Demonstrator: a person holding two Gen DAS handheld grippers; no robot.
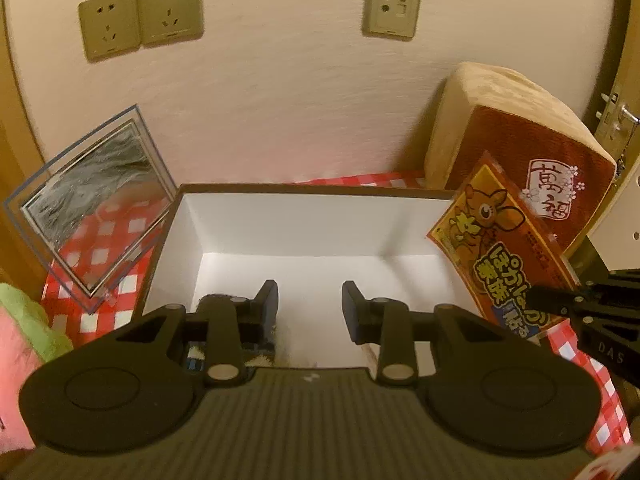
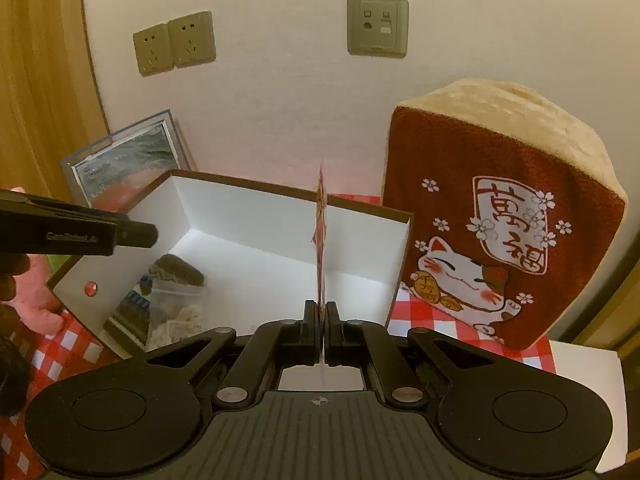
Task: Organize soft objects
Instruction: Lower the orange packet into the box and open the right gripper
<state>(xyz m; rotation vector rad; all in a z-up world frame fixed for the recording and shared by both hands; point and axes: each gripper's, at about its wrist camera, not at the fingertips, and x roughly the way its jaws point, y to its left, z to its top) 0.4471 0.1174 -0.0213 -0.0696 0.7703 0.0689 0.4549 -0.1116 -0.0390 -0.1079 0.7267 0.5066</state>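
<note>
The right gripper (image 2: 322,322) pinches a flat orange cartoon-printed packet (image 1: 502,248) on edge over the white-lined open cardboard box (image 2: 280,216), likely to drop it in. The left gripper (image 1: 310,306), jaws spread and empty, hovers at the box's seven o'clock above a clear plastic bag of dark stuff (image 2: 172,296), apparently just released.

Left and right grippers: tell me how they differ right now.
The left gripper has its fingers apart with nothing between them; the right gripper is shut on the orange packet. The left hovers above the clear bag in the white box. Both point down into it.

bag (image 2: 172,280) in box (image 2: 256,216), cushion (image 2: 500,208) right, frame (image 2: 128,160) behind-left.
</note>
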